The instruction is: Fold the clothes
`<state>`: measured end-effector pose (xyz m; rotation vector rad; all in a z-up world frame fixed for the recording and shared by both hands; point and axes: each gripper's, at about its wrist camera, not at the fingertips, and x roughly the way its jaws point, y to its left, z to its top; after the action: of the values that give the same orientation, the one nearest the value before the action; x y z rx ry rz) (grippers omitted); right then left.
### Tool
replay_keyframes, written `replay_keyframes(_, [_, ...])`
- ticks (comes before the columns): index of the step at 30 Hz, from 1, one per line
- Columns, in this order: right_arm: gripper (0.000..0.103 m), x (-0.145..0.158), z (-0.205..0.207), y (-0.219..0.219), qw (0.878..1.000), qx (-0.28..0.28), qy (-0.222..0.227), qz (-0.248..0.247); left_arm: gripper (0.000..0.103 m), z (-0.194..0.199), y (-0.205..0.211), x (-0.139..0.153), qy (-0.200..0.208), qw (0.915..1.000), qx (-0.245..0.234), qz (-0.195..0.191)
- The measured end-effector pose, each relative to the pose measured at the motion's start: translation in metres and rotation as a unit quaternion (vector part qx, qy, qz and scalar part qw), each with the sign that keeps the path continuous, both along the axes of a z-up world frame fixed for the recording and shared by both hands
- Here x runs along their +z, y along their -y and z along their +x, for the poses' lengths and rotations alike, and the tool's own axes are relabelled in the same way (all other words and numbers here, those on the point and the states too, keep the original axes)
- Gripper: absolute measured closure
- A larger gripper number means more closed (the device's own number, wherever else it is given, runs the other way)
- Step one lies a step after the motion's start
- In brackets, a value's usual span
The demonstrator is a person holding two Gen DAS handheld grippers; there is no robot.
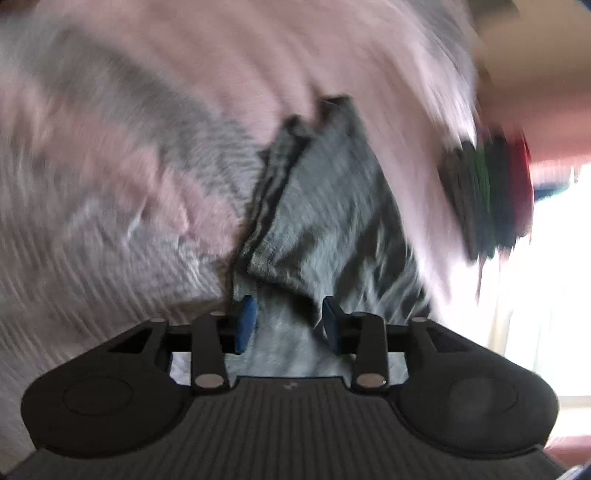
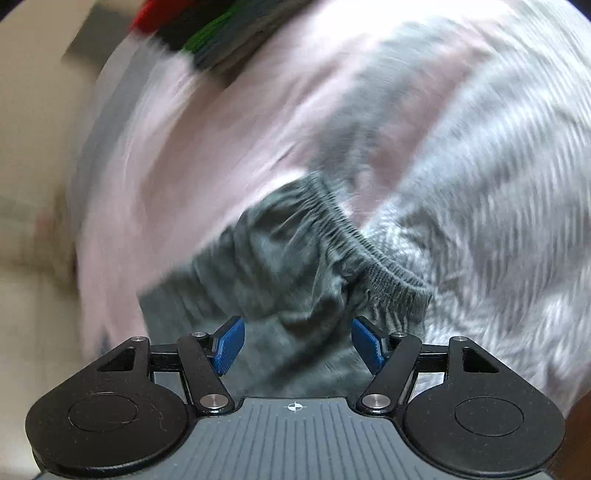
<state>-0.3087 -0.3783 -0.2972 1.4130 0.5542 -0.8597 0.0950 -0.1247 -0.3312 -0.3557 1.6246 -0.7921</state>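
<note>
In the left wrist view, the left gripper is sitting lowest in the frame, its blue pads standing apart with a gap between them. Grey fabric of the grey shorts is lying in that gap, but the pads are not pressing together on it, and the blur makes it hard to tell whether either pad is touching the cloth. Beyond the fingers, the garment is stretching away in loose folds, its two leg ends pointing away from the camera. It is lying on a pink-and-grey striped bedspread, which is filling most of the view. Further off, toward the right edge, a stack of folded clothes in dark, green and red is showing, heavily smeared by motion.

In the right wrist view, the right gripper is spread wide, its blue pads angling outward to either side of the grey cloth. Just ahead of them the elastic waistband of the shorts is running in a gathered, curving band, bunched and rumpled. The striped bedspread is lying beyond and around it. At the top edge the same folded stack is sitting on the bedspread, well apart from the shorts.
</note>
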Motion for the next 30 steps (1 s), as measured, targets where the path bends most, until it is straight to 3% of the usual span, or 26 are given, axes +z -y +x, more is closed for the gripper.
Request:
replay_keyframes(4, [0.045,-0.017,-0.014,0.009,0.995,-0.077,0.037,0.047,0.069,0.002,0.002,-0.014,-0.036,0.9976,0.059,-0.002])
replay_keyframes(7, [0.051,-0.029,-0.019,0.013,0.991,-0.109,0.041,0.066,0.069,0.003,0.005,-0.019,-0.049,0.9951,0.085,-0.003])
replay_keyframes(11, [0.053,-0.034,-0.023,0.018,0.991,-0.118,0.031,0.063,0.068,0.0,0.007,-0.025,-0.069,0.9925,0.101,-0.005])
replay_keyframes(18, [0.053,-0.033,-0.022,0.021,0.993,-0.107,0.021,0.047,0.07,-0.001,0.002,-0.027,-0.058,0.9916,0.116,-0.001])
replay_keyframes(19, [0.056,-0.034,-0.022,0.023,0.993,-0.106,0.02,0.046,0.071,-0.001,0.004,-0.026,-0.053,0.9921,0.114,-0.004])
replay_keyframes(20, [0.077,-0.034,-0.022,0.025,0.994,-0.103,0.017,0.044,0.077,-0.001,0.005,-0.025,-0.047,0.9928,0.11,-0.008])
replay_keyframes(21, [0.087,-0.033,-0.022,0.027,0.994,-0.098,0.013,0.043,0.102,0.0,0.007,-0.024,-0.039,0.994,0.101,-0.012])
replay_keyframes(23, [0.095,-0.031,-0.022,0.031,0.996,-0.086,0.007,0.036,0.103,0.001,0.009,-0.014,-0.007,0.9968,0.076,-0.026])
replay_keyframes(25, [0.096,-0.023,-0.024,0.033,0.997,-0.073,0.008,0.018,0.103,0.001,0.01,0.008,0.056,0.9969,0.041,-0.038])
replay_keyframes(30, [0.096,0.001,-0.037,0.029,0.999,-0.04,0.028,0.004,0.103,-0.021,-0.008,0.066,0.179,0.9803,-0.044,-0.071])
